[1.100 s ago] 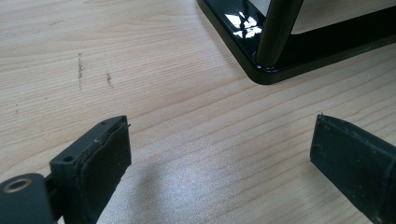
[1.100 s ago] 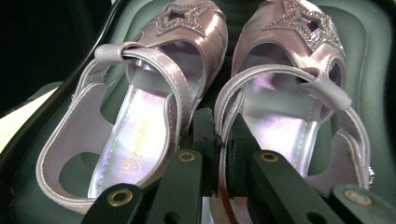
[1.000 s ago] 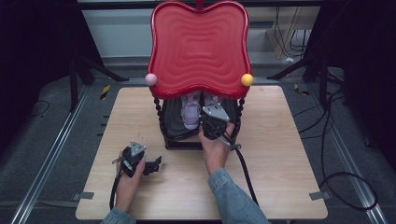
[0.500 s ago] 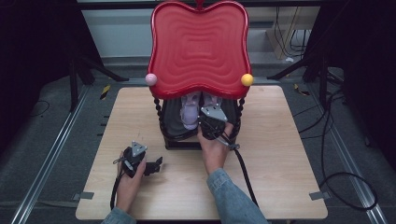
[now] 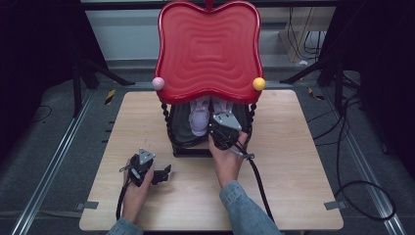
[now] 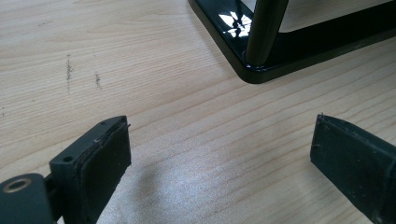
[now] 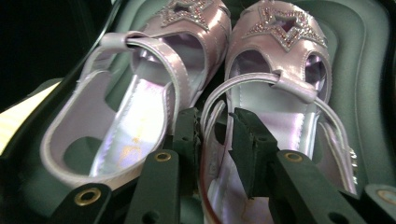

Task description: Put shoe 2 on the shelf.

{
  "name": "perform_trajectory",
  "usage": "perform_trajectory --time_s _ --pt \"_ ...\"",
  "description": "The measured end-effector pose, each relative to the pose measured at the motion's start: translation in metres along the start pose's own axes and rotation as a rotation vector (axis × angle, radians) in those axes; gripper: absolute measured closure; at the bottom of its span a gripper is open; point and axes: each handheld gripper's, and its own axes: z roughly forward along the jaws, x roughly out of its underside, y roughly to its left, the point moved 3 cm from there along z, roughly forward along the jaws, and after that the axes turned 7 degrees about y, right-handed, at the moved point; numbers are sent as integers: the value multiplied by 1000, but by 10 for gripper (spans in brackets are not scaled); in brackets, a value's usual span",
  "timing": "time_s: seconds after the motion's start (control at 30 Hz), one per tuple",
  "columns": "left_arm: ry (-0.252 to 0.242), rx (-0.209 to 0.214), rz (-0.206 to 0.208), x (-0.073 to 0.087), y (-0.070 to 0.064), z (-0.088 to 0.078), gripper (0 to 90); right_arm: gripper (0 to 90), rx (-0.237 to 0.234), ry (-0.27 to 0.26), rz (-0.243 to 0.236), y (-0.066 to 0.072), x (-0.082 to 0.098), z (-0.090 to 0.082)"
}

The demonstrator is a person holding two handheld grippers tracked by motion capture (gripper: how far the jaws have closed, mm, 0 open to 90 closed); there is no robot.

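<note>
A pair of lilac sandals with glittery stars, the left one (image 7: pixel 135 116) and the right one (image 7: pixel 280 51), lies on the dark lower shelf (image 7: pixel 369 74) of a stand under its red wavy top (image 5: pixel 209 49). My right gripper (image 7: pixel 216 135) reaches in under that top (image 5: pixel 224 128). Its jaws stand close together over the right sandal's inner side wall, near the heel strap. My left gripper (image 5: pixel 164 172) rests on the wooden table (image 5: pixel 293 147), left of the stand. It is open (image 6: pixel 219 158) with bare wood between its jaws.
The stand's glossy black base (image 6: pixel 261 70) and a post (image 6: pixel 261 28) lie just beyond my left gripper. A pink ball (image 5: pixel 158 82) and a yellow ball (image 5: pixel 259 83) sit at the red top's front corners. Cables trail on the floor at the right (image 5: pixel 352 191).
</note>
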Motion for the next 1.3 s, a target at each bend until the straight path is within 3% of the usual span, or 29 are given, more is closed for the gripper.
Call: perform_trajectory --time_s 0.2,0.57,1.07,1.3 --pt "0 0 1 0 0 0 45 852 -22 -2 -4 2 1 -8" --pt "-2 0 1 0 0 0 45 856 -43 -2 -2 3 -8 -2" --pt "0 2 4 0 -1 0 45 831 -50 3 10 4 -8 -1" --pt "-1 0 3 0 -1 0 45 696 -39 5 6 1 -7 -4"
